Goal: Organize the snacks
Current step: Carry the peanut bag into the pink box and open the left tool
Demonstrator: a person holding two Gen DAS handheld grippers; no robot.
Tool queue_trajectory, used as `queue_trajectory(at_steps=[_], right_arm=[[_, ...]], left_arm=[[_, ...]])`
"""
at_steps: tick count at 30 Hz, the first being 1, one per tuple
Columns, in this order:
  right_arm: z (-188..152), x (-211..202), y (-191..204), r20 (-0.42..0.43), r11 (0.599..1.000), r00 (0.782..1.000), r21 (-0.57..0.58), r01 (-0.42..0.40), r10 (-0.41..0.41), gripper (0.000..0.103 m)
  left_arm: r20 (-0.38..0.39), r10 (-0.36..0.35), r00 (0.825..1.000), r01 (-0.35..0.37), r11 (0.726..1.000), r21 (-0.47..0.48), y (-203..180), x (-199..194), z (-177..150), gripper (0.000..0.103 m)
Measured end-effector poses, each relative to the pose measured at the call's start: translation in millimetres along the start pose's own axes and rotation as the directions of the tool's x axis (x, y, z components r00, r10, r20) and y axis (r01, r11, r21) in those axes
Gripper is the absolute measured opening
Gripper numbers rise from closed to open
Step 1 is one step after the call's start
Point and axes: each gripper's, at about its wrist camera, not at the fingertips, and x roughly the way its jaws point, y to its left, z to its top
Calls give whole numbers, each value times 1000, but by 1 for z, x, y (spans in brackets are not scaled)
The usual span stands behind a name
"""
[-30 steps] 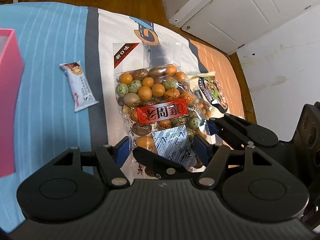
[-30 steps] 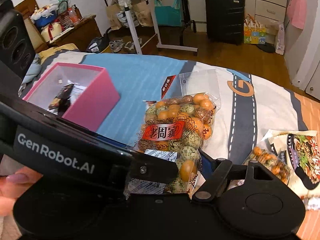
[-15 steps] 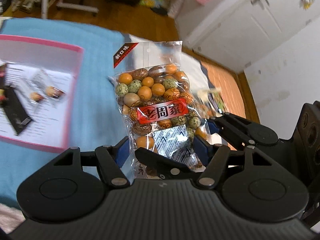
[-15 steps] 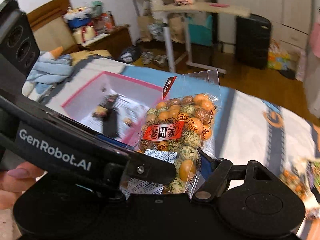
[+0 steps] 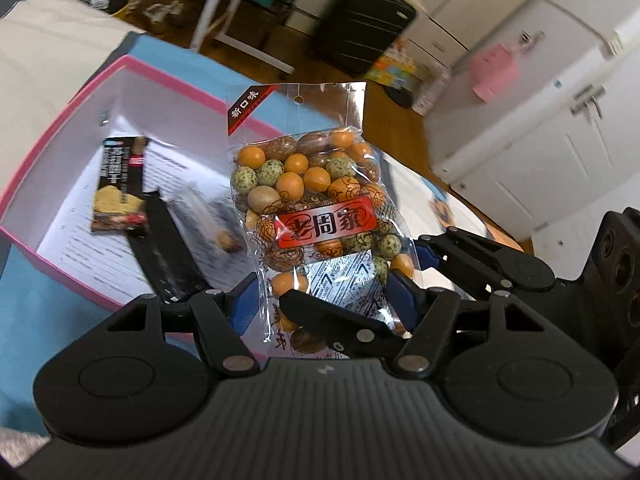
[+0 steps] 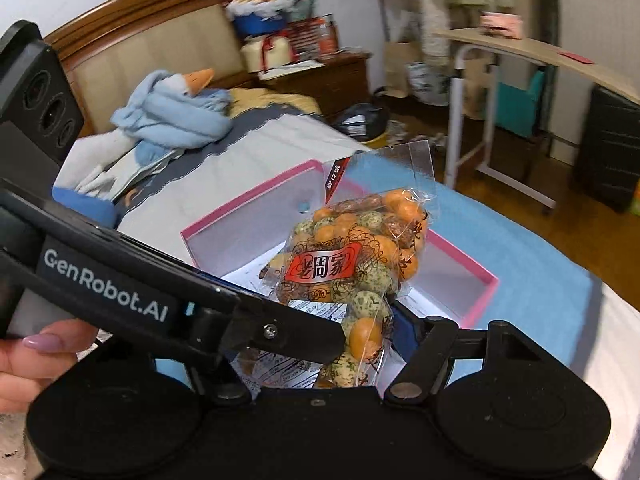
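While both sets of jaws clamp the lower end of the bag, the left gripper holds it at about half its spread, blue pads against the bag's two side edges, and the right gripper grips the same end from the other side, one finger crossing the front of the pack. The right jaws have just been closing a little with the bag between them. The bag stands upright in the air, over the near part of the open pink box on the bed.

To do this step well, I judge the bag should be carried further over the box's middle, lowered until its bottom nears the paper lining, then tipped flat beside the dark bar and released by both hands together, so it does not catch the pink rim.

A second ago the bag hung over the printed bedcover, the box only at the edge of the left view and a small white packet lying on the blue stripe; now the box sits directly beneath and the packet is out of sight.
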Motion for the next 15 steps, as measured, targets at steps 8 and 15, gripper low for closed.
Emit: queue_trajectory(at_steps=[8,15], right_arm=[[-18,37,-21,1,997,997,28,-73,73,74],[-26,49,-31,5,994,996,65,-86,86,74]], left_arm=[[-30,31,999,-32,999,-18,32,37,7,65],[-50,61,997,-61,998,0,32,55,8,65]])
